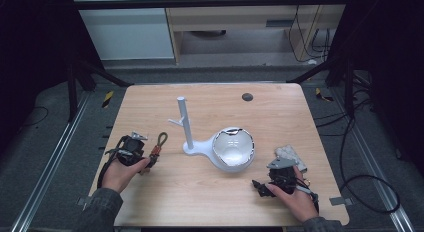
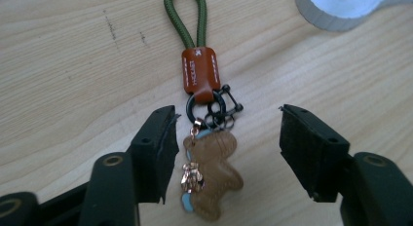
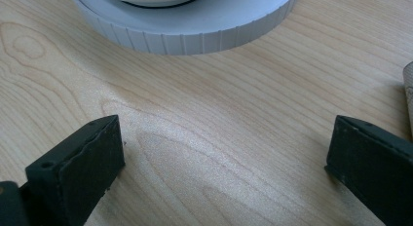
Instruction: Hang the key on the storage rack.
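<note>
Our left tongs [image 2: 226, 138] stand half-wide around the keychain [image 2: 210, 175], not gripping; closing off-centre could push it aside. Right tongs [image 3: 224, 153] wide, empty.

The high view looks forward and down from above the person's side, taking in the whole wooden table [image 1: 200, 192] from some way off. The left gripper view sits low and close to the tabletop, facing along its jaws at a keychain [image 2: 204, 138], which the high view also shows near its left side. The right gripper view is equally low and close, facing the ribbed white base [image 3: 195, 31] of the stand; the high view shares that stand at the table's middle.
</note>
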Tool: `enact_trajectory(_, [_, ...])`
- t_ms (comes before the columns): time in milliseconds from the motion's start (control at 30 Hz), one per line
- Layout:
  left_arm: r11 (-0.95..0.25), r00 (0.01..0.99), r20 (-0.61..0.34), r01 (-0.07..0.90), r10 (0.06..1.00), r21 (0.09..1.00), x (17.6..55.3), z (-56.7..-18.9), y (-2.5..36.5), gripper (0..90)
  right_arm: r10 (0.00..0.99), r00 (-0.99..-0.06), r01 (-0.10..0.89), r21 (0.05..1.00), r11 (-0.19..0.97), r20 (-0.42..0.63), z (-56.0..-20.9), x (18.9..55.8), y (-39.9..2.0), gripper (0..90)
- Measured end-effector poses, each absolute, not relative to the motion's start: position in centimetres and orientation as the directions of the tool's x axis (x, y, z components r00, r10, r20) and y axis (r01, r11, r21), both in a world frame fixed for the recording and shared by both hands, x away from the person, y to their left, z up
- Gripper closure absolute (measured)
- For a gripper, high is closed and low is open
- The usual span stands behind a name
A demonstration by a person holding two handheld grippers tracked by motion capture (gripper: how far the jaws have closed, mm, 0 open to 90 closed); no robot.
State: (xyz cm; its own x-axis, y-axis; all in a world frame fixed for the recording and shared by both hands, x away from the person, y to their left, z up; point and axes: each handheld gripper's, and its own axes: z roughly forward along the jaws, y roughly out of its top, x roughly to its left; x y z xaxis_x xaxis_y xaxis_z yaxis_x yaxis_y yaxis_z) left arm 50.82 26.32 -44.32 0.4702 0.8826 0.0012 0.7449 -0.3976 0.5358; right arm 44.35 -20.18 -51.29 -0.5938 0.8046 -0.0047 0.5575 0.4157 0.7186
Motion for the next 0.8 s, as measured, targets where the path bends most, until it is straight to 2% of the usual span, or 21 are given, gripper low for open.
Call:
enact_trajectory(167, [-0.345,0.439,-0.045,0.762,0.897,0.548,52.3,-44.6,26.6,46.3,0.804,-0.594,0.557,0.719,0.416,-0.004,-51.3,44.3,-20.2,0.2])
enact_trajectory(433, [-0.372,0.436,-0.004,0.773,0.900,0.514,54.0,-45.4,25.7,49.3,0.804,-0.595,0.557,0.719,0.416,-0.005,-51.3,44.3,-20.2,0.2])
enact_trajectory(800, [-0.351,0.413,-0.012,0.789,0.911,0.504,55.0,-46.4,25.3,54.1,0.804,-0.595,0.555,0.720,0.417,-0.006,-51.3,44.3,-20.2,0.2])
